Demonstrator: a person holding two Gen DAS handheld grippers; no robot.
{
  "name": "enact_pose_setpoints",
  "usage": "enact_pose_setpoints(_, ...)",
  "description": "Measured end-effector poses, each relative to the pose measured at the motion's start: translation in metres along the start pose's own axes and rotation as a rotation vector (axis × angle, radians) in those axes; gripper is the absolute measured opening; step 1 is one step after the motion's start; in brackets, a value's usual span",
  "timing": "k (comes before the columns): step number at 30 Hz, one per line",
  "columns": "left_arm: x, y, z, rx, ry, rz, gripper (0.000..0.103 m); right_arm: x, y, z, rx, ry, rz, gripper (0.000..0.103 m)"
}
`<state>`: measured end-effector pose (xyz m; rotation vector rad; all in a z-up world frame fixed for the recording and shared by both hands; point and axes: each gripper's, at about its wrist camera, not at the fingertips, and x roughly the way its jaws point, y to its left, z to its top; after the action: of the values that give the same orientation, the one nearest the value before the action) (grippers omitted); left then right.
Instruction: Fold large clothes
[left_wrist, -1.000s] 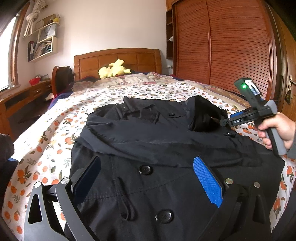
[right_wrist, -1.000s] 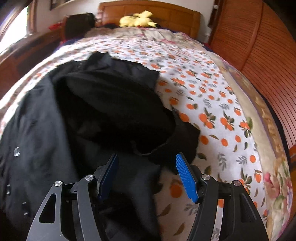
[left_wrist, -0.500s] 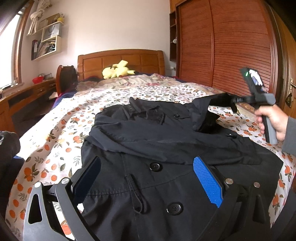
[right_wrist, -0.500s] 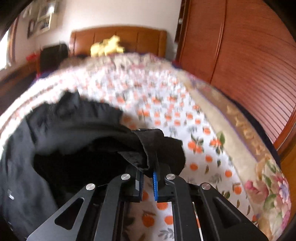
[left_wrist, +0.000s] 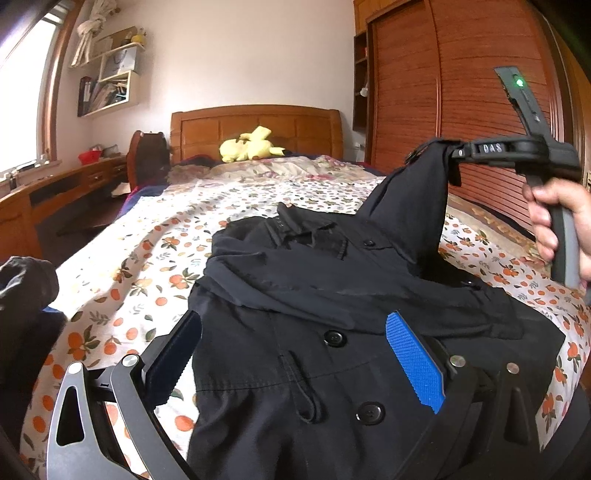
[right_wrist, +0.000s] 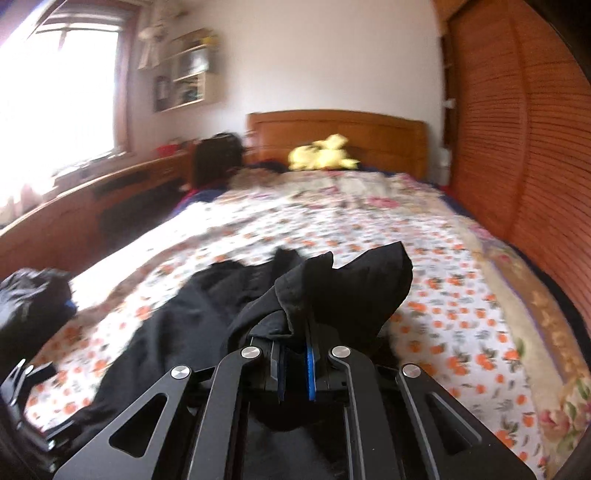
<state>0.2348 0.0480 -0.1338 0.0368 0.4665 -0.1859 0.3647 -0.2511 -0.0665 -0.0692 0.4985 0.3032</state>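
Note:
A black buttoned coat (left_wrist: 332, 295) lies spread on the orange-print bedspread (left_wrist: 147, 258), one sleeve folded across its chest. My right gripper (left_wrist: 458, 153) is shut on the cuff of the other sleeve (left_wrist: 410, 206) and holds it up above the coat's right side; a hand grips its handle. In the right wrist view the black cuff (right_wrist: 351, 288) bunches out from between the closed pads of the right gripper (right_wrist: 295, 365). My left gripper (left_wrist: 295, 354) hovers open over the coat's lower front, nothing between its fingers.
A yellow plush toy (left_wrist: 251, 146) rests by the wooden headboard (left_wrist: 255, 122). A slatted wooden wardrobe (left_wrist: 461, 92) runs along the bed's right side. A wooden desk (left_wrist: 55, 195) and dark chair stand at the left. Another dark garment (left_wrist: 26, 284) lies at the bed's left edge.
The right gripper closed on the sleeve cuff and lifted it well above the bed, pulling the sleeve upright. The left gripper backed off slightly, staying open.

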Motion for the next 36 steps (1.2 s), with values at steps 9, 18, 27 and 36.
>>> enact_pose_setpoints(9,-0.01,0.014,-0.002,-0.016,-0.003,0.023,0.101,0.009,0.063,-0.059,-0.119,0.167,0.135,0.015)
enact_pose_setpoints(18,-0.012,0.013,-0.004,-0.007,0.002,0.025,0.101,0.006,0.06,-0.093,-0.105,0.23,0.159,0.049)
enact_pose_setpoints(27,-0.003,-0.004,-0.004,0.024,0.015,0.015,0.101,-0.021,0.033,-0.125,-0.066,0.25,0.138,0.051)
enact_pose_setpoints(36,0.012,-0.044,-0.008,0.081,0.048,-0.015,0.101,-0.04,-0.016,-0.151,-0.004,0.217,0.068,0.052)
